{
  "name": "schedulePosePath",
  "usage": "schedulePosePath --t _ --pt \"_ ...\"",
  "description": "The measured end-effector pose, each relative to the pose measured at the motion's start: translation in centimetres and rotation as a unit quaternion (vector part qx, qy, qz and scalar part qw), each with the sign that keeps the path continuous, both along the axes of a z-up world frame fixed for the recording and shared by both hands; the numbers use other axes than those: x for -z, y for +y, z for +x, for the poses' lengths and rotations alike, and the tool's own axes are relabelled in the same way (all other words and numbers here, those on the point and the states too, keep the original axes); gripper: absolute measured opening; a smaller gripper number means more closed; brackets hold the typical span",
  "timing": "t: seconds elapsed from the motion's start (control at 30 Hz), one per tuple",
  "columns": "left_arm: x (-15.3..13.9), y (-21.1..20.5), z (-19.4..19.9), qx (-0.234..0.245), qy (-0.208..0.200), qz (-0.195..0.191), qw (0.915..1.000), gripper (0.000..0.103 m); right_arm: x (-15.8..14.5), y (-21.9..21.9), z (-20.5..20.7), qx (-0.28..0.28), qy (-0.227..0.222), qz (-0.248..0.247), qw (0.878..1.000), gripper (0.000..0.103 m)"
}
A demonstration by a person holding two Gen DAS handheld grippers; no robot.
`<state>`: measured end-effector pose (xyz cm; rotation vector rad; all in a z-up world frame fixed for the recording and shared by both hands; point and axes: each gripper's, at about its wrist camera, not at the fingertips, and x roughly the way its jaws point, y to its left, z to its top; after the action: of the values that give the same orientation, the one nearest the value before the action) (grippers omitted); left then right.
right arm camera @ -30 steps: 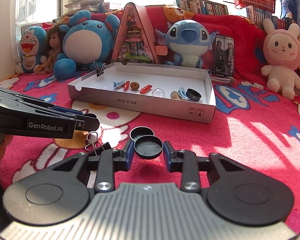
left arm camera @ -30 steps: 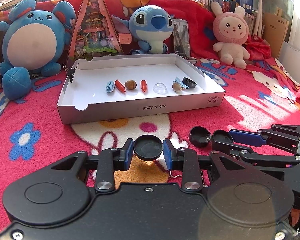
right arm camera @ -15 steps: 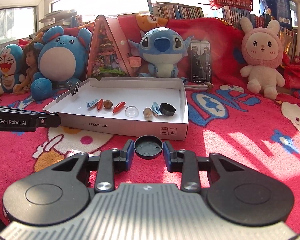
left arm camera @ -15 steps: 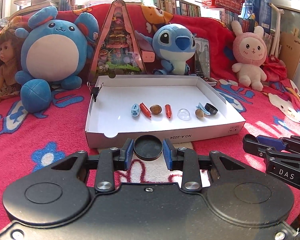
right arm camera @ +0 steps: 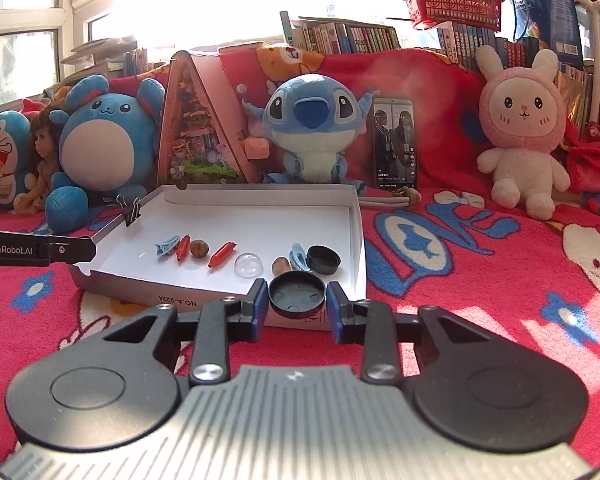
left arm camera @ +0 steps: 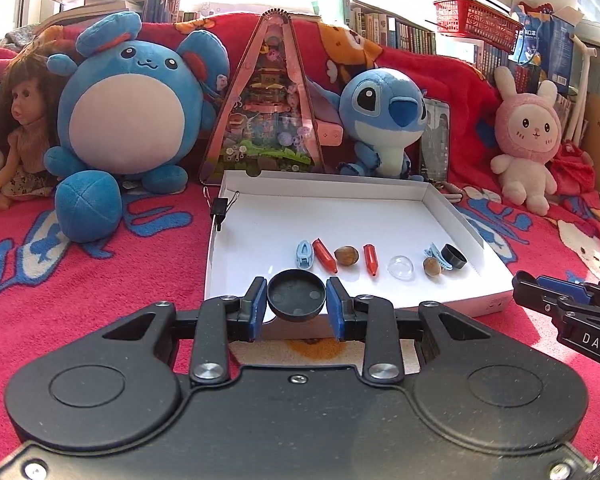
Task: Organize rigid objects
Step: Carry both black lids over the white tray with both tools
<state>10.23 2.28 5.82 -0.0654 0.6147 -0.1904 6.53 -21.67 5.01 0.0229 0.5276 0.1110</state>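
Both grippers have been raised toward the white box (left arm camera: pixel 456 208), now just ahead, the left gripper (left arm camera: pixel 296 298) and right gripper (right arm camera: pixel 297 295) each apparently clamped on a black cap (left arm camera: pixel 296 295) (right arm camera: pixel 297 293).

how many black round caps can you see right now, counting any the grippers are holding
3. One black cap is clamped in the left gripper, one in the right gripper, and one lies in the white box at the row's right end. No others are visible.
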Motion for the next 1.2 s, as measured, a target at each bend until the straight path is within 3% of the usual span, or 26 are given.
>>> schedulePosePath --t 0.63,1.2 --pt "0.1 1.2 5.5 -0.013 0.040 -0.036 0.9985 0.030 -1.0 -0.1 5.3 0.003 0.033 0.051 0.998 0.037" --pt "1.9 0.1 11.2 -0.028 0.093 -0.016 0.9952 0.030 -0.4 0.5 11.6 0.001 0.114 0.128 0.985 0.037"
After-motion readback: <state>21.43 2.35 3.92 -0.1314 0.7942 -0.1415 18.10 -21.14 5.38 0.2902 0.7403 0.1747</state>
